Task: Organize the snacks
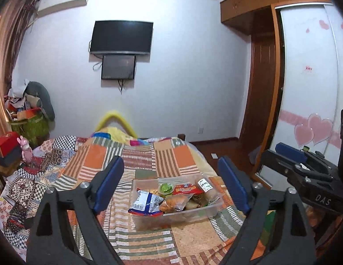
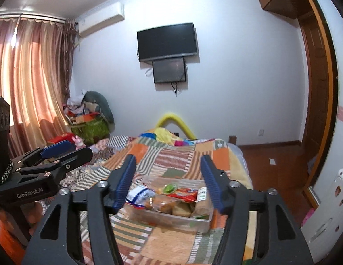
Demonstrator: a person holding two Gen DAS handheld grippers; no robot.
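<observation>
A clear plastic bin [image 1: 213,209] sits on the patchwork bedspread and holds several snacks: a blue and white bag [image 1: 146,202], a green jelly cup [image 1: 165,187], a red packet [image 1: 186,188] and wrapped pastries [image 1: 173,202]. The bin also shows in the right wrist view [image 2: 202,222]. My left gripper [image 1: 171,178] is open and empty, held above and short of the bin. My right gripper [image 2: 168,177] is open and empty, also above the bin. Each gripper shows in the other's view, the right one [image 1: 304,165] at the right edge and the left one [image 2: 49,159] at the left.
The bed [image 1: 136,154] with a patchwork cover fills the foreground. A cluttered pile and green basket [image 1: 29,121] stand at the far left. A wall TV [image 1: 121,37] hangs ahead. A wardrobe [image 1: 308,77] and wood floor lie to the right.
</observation>
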